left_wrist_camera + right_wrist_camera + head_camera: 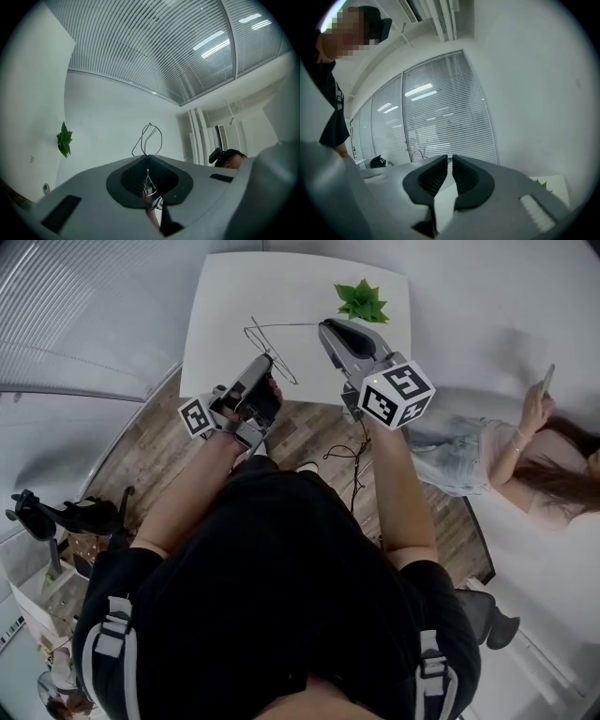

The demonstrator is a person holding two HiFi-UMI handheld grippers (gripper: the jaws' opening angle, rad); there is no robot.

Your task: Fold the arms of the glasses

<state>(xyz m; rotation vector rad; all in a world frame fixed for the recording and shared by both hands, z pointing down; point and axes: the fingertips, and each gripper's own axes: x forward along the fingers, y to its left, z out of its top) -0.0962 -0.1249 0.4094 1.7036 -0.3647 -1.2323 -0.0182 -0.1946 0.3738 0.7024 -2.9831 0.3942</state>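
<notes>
Glasses [281, 325], thin wire frames, hang above the white table [220, 306] at 12 o'clock in the head view. The left gripper [266, 360] meets them from 7 o'clock, and the right gripper [325, 327] tips one arm's end at 3 o'clock. Square black-and-white markers cover its cube [396, 390]. A green plant [362, 302] sits at 1 o'clock.

In the left gripper view, the left gripper [147, 159] is pinched tight on the glasses [149, 125], whose loop rises toward 12 o'clock.

In the right gripper view, the right gripper [450, 160] has its jaws a narrow slit apart, with nothing seen between them.
</notes>
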